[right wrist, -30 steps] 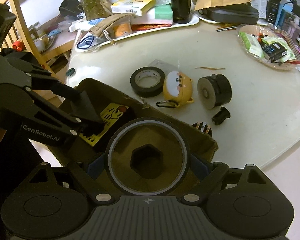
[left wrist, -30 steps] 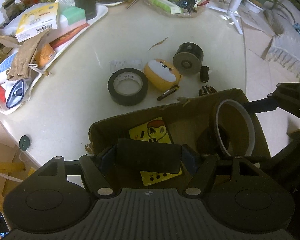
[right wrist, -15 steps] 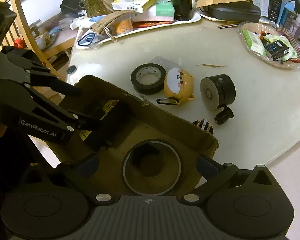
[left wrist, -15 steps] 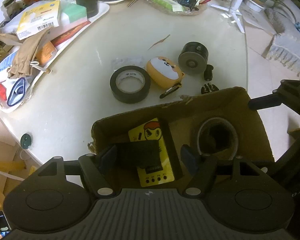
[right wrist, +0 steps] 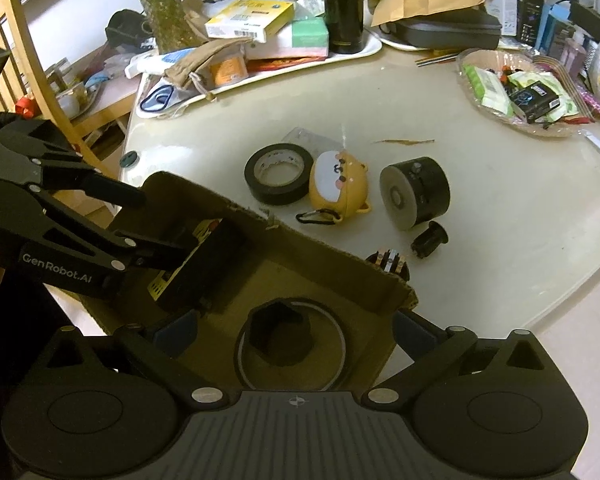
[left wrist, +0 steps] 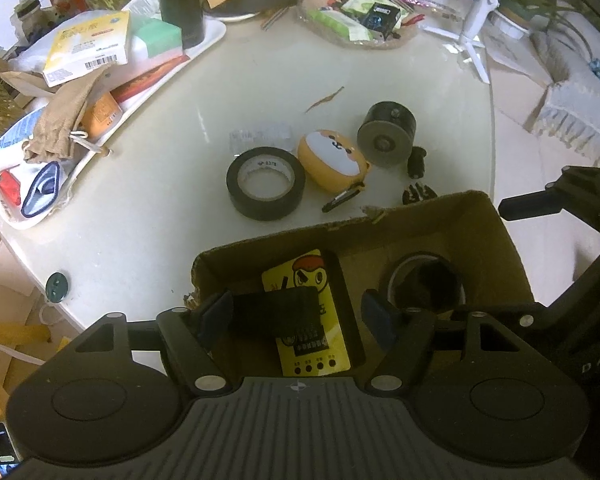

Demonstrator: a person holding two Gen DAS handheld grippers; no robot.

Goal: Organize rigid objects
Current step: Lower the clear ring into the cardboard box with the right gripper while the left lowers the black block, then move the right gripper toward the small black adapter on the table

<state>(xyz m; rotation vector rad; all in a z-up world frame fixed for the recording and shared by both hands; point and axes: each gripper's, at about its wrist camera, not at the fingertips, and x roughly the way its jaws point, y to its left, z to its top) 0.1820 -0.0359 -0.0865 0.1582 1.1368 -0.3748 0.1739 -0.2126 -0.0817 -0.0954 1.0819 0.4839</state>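
Observation:
A cardboard box (left wrist: 480, 232) (right wrist: 320, 248) stands at the table's near edge. My left gripper (left wrist: 296, 316) hangs open over its left half. A black block (left wrist: 276, 312) (right wrist: 204, 268) rests below on a yellow cartoon card (left wrist: 300, 276), beside the left pad and apart from the right one. My right gripper (right wrist: 296, 328) is wide open above a clear tape ring (right wrist: 340, 344) (left wrist: 420, 257), which lies flat on the box floor around a black hexagonal piece (right wrist: 280, 330). On the table beyond lie a black tape roll (left wrist: 266, 184), an orange dog-face case (left wrist: 334, 160) and a black cylinder (left wrist: 386, 140).
A small black knob (right wrist: 430, 238) and a black clip piece (right wrist: 390, 262) lie just past the box wall. A cluttered white tray (left wrist: 204, 46) fills the back left, and a glass dish (right wrist: 476, 92) of packets the back right. A wooden chair (right wrist: 16, 60) stands left.
The right jaws spread and the tape ring dropped from between them onto the box floor. The black block sank from between the left pads onto the yellow card.

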